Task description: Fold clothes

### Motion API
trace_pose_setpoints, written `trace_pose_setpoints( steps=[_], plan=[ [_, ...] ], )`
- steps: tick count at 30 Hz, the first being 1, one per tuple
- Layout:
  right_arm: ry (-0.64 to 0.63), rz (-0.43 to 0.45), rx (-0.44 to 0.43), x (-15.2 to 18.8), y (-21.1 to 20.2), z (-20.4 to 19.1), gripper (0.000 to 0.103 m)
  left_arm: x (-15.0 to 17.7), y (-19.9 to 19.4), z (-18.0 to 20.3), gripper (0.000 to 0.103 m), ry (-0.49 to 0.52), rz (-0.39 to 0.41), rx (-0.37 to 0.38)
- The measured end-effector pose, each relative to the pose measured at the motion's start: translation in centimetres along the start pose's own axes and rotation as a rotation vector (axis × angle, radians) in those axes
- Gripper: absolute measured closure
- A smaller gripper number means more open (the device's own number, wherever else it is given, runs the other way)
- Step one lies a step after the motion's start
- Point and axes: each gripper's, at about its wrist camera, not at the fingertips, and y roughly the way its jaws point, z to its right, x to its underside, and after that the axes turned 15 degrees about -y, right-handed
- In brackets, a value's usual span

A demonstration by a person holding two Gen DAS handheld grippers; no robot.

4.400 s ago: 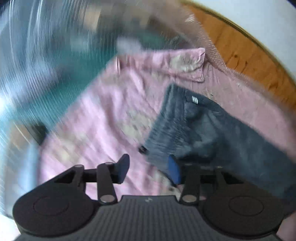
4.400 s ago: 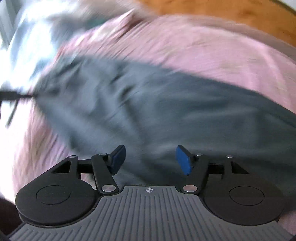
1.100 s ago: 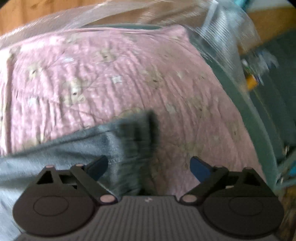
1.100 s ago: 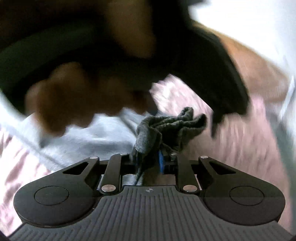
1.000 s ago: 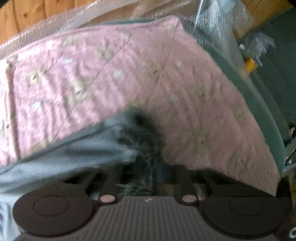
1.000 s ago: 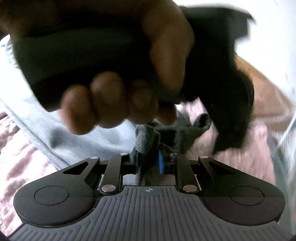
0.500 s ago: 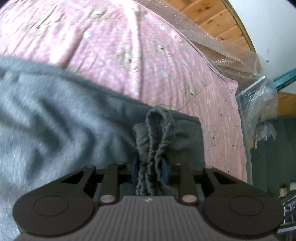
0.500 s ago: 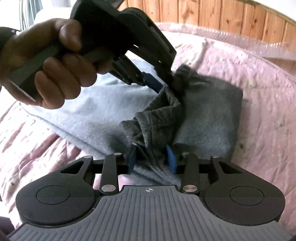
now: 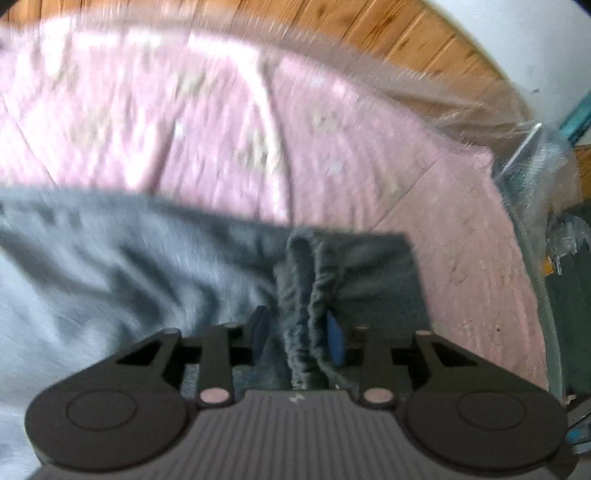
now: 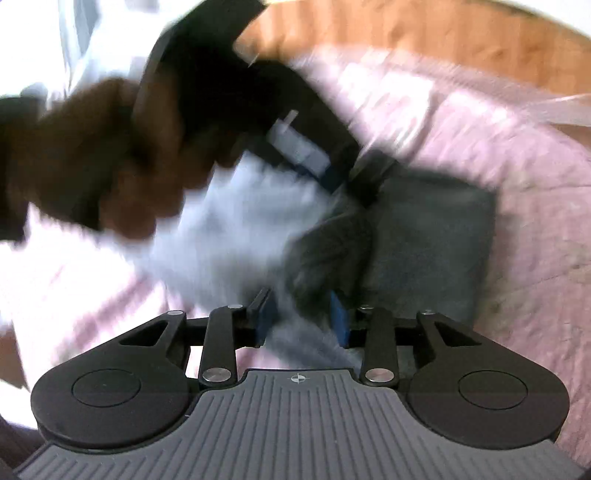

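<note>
A grey garment [image 9: 129,266] lies folded over on the pink bed cover [image 9: 221,129], its edge bunched into a ridge. That ridge stands between the blue pads of my left gripper [image 9: 297,330], whose jaws are opening; the left pad has come off the cloth. In the right wrist view the garment [image 10: 424,240] has a dark bunch between the pads of my right gripper [image 10: 302,319]. Its jaws are closing but do not press on the cloth. The blurred left gripper [image 10: 351,177], held by a hand [image 10: 110,177], reaches down to the same fold.
The pink cover [image 10: 517,184] spreads out on all sides of the garment. A wooden wall [image 9: 388,33] runs behind the bed. Clear plastic wrap [image 9: 517,122] edges the mattress at the right, with dark green furniture [image 9: 569,295] beyond it.
Both grippers were shut on bunched grey cloth a second ago and now stand wider around it. The folded end has come down onto the cover. The left gripper has swung across it.
</note>
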Motion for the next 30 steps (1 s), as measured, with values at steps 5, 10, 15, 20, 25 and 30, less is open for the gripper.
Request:
trace_pose_setpoints(
  steps=[5,10,15,20,25,30],
  plan=[
    [0.083,-0.001,0.065,-0.7,2.2,1.8,0.089,0.7,-0.6,2.6,0.066,0.051,0.000,0.073],
    [-0.033,-0.076,0.056,1.3,4.9,-0.8,0.097,2.5,4.5,1.7,0.092,0.101,-0.120,-0.026],
    [0.040,-0.043,0.053,0.9,2.9,1.5,0.092,1.6,5.0,0.8,0.096,0.012,-0.138,-0.020],
    [0.002,-0.090,0.011,2.9,2.2,1.4,0.091,1.0,4.9,1.4,0.094,0.001,-0.145,-0.050],
    [0.132,0.005,0.060,0.3,-2.4,6.6,0.083,1.9,1.7,2.6,0.065,-0.012,-0.086,-0.035],
    [0.128,-0.004,0.049,-5.5,1.7,11.2,0.083,3.6,0.9,2.4,0.065,0.002,-0.082,-0.081]
  ],
)
